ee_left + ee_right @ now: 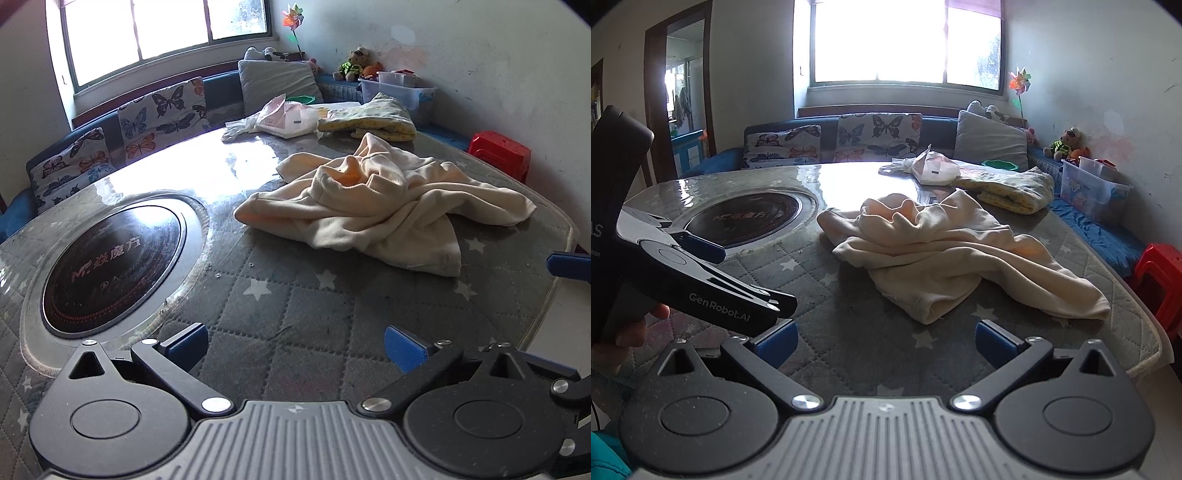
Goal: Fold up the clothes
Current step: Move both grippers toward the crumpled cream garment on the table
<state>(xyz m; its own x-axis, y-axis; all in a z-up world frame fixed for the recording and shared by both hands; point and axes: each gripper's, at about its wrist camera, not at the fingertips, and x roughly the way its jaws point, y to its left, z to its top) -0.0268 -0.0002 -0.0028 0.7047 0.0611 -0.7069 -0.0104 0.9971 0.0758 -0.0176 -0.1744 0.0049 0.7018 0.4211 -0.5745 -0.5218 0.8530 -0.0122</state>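
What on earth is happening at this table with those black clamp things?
A person holds a two-finger gripper in each hand, about to fold clothes. The left gripper and right gripper are both open and empty, hovering over the quilted table. The cream garment lies crumpled and untouched ahead of them. Nothing is folded yet.

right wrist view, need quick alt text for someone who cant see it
A crumpled cream garment lies unfolded on a quilted star-print table. The open right claw hovers before it; the left claw enters from the left.

One cream garment (pixel 384 206), two folded cloths (pixel 369 120).
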